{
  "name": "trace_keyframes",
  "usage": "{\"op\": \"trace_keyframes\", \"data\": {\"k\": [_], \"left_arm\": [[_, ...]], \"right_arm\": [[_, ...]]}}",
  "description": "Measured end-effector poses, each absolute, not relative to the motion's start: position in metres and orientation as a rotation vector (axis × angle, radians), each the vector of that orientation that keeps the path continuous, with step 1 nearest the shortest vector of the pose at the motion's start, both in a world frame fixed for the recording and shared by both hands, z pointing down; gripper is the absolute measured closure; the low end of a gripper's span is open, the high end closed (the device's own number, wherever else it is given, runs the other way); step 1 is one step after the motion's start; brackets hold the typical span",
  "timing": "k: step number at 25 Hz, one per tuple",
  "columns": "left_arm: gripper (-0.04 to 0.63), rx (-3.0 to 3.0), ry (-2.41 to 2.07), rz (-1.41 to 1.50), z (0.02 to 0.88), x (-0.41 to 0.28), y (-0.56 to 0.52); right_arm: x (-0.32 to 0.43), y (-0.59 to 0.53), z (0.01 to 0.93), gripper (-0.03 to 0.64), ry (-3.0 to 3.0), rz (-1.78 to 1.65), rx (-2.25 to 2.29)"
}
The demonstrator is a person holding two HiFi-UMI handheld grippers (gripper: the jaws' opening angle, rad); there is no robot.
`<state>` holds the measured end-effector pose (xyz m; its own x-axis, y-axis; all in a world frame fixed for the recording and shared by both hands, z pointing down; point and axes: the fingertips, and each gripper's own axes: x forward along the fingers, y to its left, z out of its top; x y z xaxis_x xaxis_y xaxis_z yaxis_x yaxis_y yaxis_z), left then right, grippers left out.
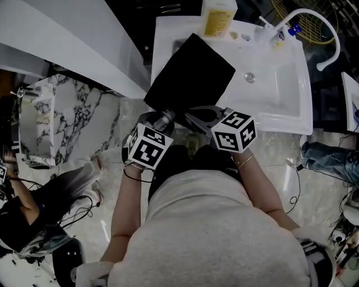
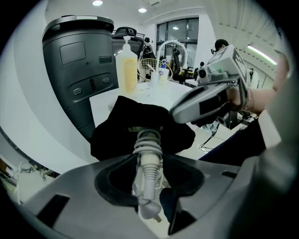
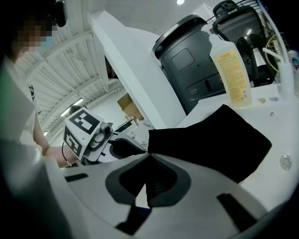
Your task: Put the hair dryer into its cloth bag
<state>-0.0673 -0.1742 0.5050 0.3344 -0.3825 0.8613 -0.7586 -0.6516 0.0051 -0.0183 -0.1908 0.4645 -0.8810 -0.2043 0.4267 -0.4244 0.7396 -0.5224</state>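
Left tool (image 2: 149,156): the jaws are held partly apart and are closed onto the grey ribbed cord stem of the hair dryer (image 2: 147,179). The stem is flanked closely by both jaw tips.
Left tool attitude: it is pointed steeply down toward the mouth of the bag.
Right tool (image 3: 149,154): the jaws are brought fully together. The near edge of the cloth bag (image 1: 190,73) is pinched at their tips.
Hair dryer position: the stem and the cord coiled around it are seen protruding from the bunched bag mouth, toward the left tool. The rest of the body is covered by black cloth.
Cloth bag position: it is laid across the front left corner of the white washbasin (image 1: 283,115), and its near end overhangs the front edge between the two tools.
Tool spacing: the two tools are set close together at the bag mouth, left tool on the stem and right tool on the cloth.
Background item: a yellow soap bottle (image 1: 217,17) is stood upright on the rear of the washbasin, just beyond the bag.
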Motion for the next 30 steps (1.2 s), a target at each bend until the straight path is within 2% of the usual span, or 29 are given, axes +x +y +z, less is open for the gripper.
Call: {"op": "trace_keyframes", "data": {"k": [16, 19, 23, 30], "left_arm": [[0.416, 2.255, -1.017, 1.205, 0.513, -0.055, -0.190], [0.384, 2.289, -1.029, 1.171, 0.510, -0.055, -0.180], [0.360, 2.258, -1.095, 1.181, 0.507, -0.066, -0.169], [0.360, 2.157, -1.202, 1.159, 0.509, -0.096, -0.159]], "right_arm": [[-0.024, -0.185, 0.473, 0.616, -2.583, 0.899, 0.465], [-0.023, -0.185, 0.472, 0.616, -2.584, 0.905, 0.464], [-0.023, -0.185, 0.471, 0.617, -2.585, 0.905, 0.472], [-0.022, -0.182, 0.470, 0.617, -2.582, 0.914, 0.481]]}}
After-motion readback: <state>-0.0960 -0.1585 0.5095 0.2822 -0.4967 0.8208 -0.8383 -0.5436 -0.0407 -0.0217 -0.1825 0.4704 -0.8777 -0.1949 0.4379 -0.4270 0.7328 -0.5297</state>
